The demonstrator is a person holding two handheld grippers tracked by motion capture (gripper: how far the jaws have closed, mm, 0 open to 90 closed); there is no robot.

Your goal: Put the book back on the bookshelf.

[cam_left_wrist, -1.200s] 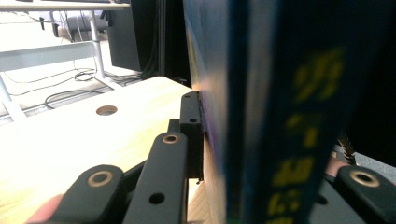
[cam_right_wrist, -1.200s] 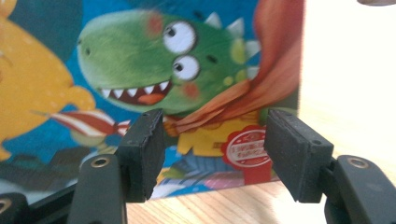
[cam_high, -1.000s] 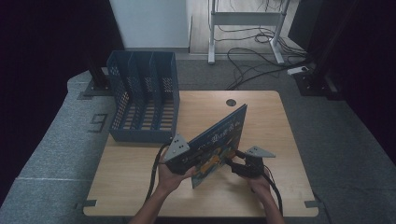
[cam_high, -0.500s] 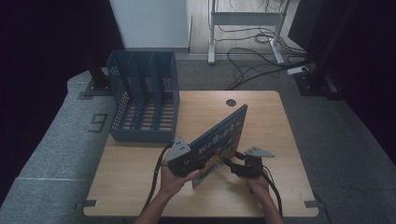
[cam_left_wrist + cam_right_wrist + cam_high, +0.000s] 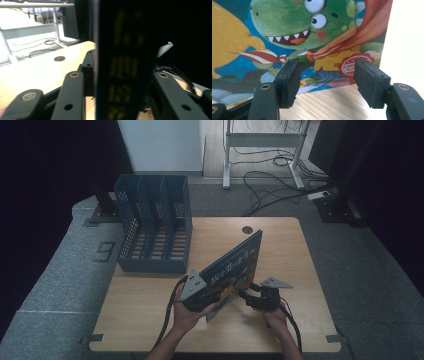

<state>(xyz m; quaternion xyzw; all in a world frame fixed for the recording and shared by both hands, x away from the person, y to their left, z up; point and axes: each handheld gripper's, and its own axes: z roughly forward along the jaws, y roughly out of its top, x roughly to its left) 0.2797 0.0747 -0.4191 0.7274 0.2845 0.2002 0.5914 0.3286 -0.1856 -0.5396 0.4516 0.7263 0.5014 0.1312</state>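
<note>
I see my left gripper (image 5: 216, 296) straddling the spine of the picture book (image 5: 234, 270), which stands on edge on the wooden table (image 5: 150, 320); its jaws have just been opening, then easing in, and I can't tell whether the pads press. My right gripper (image 5: 325, 80) gapes empty just right of the book's cover. The book looks thin, stiff and glossy, so I'd pinch it low at the spine. Beyond the book stands the blue file rack (image 5: 155, 230).
</note>
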